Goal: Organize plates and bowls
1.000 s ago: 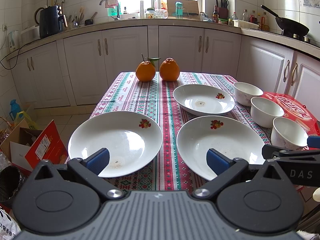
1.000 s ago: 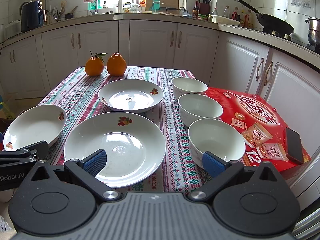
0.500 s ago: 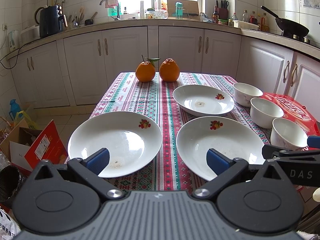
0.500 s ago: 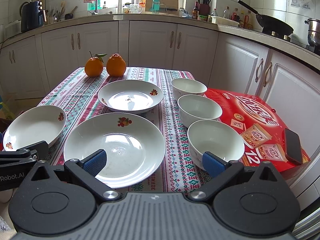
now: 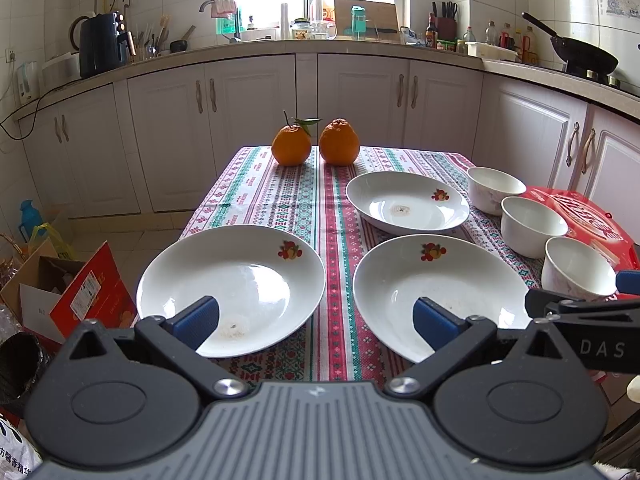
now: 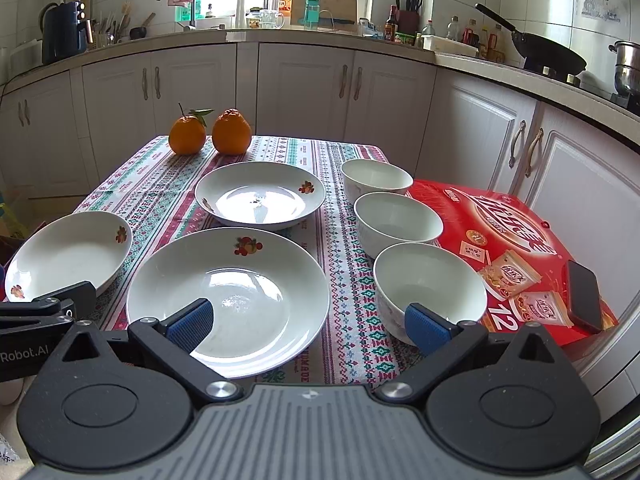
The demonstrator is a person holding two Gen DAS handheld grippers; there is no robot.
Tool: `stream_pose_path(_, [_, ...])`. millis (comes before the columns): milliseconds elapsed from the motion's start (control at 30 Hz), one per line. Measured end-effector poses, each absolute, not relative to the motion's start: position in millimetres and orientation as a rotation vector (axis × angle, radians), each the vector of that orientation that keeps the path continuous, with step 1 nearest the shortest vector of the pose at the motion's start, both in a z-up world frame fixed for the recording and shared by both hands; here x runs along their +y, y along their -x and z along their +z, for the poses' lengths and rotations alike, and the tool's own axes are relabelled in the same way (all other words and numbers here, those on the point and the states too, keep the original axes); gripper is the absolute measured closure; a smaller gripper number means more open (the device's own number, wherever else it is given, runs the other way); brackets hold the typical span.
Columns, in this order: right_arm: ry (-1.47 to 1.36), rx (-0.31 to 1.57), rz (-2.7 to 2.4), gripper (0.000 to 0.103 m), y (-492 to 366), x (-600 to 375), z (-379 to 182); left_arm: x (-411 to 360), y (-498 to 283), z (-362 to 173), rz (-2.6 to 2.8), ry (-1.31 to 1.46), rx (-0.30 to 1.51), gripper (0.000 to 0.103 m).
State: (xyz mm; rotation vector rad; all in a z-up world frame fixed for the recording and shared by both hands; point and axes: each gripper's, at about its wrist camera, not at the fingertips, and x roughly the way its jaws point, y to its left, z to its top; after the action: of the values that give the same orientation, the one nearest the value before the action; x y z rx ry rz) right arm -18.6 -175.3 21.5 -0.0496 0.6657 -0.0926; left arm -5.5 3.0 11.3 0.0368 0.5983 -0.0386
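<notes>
1. Three white plates sit rim-up on a striped patterned tablecloth (image 5: 280, 196): a near-left plate (image 5: 236, 280), a near-centre plate (image 5: 436, 284) and a far plate (image 5: 406, 202). Each is round, with no long axis, and its small fruit motif lies toward the far-right of the rim.
2. Three white bowls stand mouth-up in a line running near to far along the table's right side: a near bowl (image 6: 430, 280), a middle bowl (image 6: 398, 218) and a far bowl (image 6: 376, 178), close together, though contact between them cannot be judged.
3. The left gripper (image 5: 316, 320) hangs at the near edge with its blue-padded fingers spread wide, one pad over the near-left plate and the other over the near-centre plate; it holds nothing.
4. The right gripper (image 6: 308, 322) is likewise wide apart and empty, one pad before the near-centre plate, the other before the near bowl.
5. Two oranges (image 5: 314, 144) stand side by side at the table's far end, the left one with stem and leaf.
6. A red carton (image 6: 516, 248) lies just right of the bowls, with a dark phone (image 6: 585, 296) on its near-right corner.
7. On the floor to the left sits an open cardboard box (image 5: 72, 284); white cabinets (image 5: 256, 120) and a cluttered counter fill the background.
</notes>
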Motion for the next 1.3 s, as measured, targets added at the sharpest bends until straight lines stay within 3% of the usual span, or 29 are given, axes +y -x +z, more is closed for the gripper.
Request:
stream_pose_path(500, [0.084,0.655,-0.044,0.0,5,-172,25,9,2,14,-0.051,-0.056,0.569,0.001])
stream_pose_path(900, [0.097,0.456,0.184,0.0,-30,-183,66,55,-6,4,-0.082,-0.114,0.554,0.001])
stream_pose_path(1300, [0.094,0.577,0.399,0.0,-72,-153,43,106,-10,-48,-0.109,-0.069,0.699,0.001])
